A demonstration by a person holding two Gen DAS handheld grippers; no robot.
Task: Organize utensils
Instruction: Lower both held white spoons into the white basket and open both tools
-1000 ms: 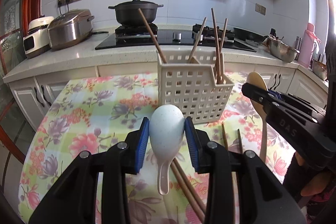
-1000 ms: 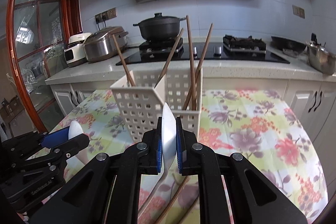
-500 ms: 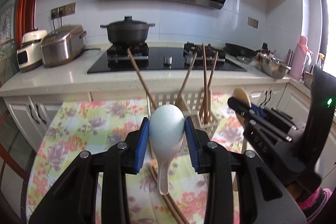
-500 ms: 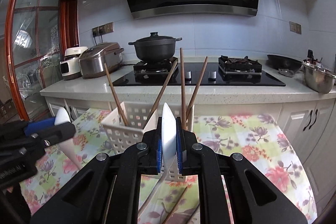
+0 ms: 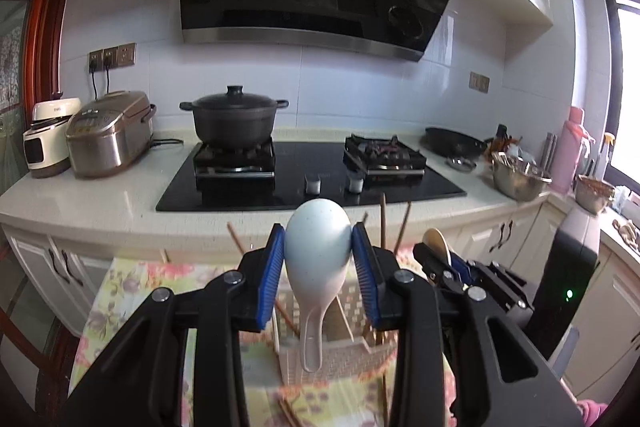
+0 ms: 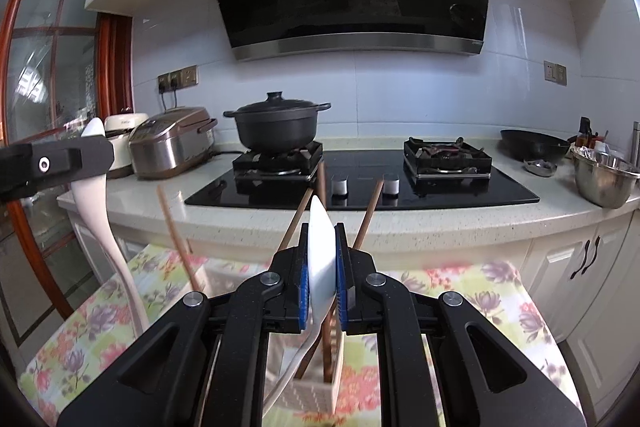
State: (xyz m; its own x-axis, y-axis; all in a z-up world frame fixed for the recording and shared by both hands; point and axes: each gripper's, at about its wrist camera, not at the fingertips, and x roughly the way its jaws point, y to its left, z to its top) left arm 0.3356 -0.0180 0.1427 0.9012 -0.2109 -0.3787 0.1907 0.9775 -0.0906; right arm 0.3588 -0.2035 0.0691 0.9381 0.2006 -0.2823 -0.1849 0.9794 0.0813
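The left gripper (image 5: 318, 259) is clamped on the bowl of a pale blue spoon (image 5: 316, 251), whose handle hangs down between the jaws. The right gripper (image 6: 321, 269) is closed on the bowl of a white spoon (image 6: 320, 259), held edge-on, with its handle trailing down toward the rack.

The white perforated rack (image 5: 340, 355) serves as the landmark. A second ago it stood level with the spoons and well ahead of both grippers; now it lies low in both wrist views, directly beneath the hanging handles. Both grippers have been raised and carried over it, and the grips have not altered.

In the rack, several wooden chopsticks (image 6: 370, 213) lean outward, their tips rising beside the white spoon. More chopsticks (image 5: 288, 409) are left on the floral tablecloth (image 6: 460, 291) on the near side of the rack. Behind the rack, the counter carries the hob, with a black pot (image 5: 234, 119) beyond it.

It is judged that the lift and carry are finished and that lowering comes next: each spoon has to be dropped handle-first into a compartment. Which compartment lies under which handle cannot be told. The leaning chopsticks could be struck as the handles are lowered.
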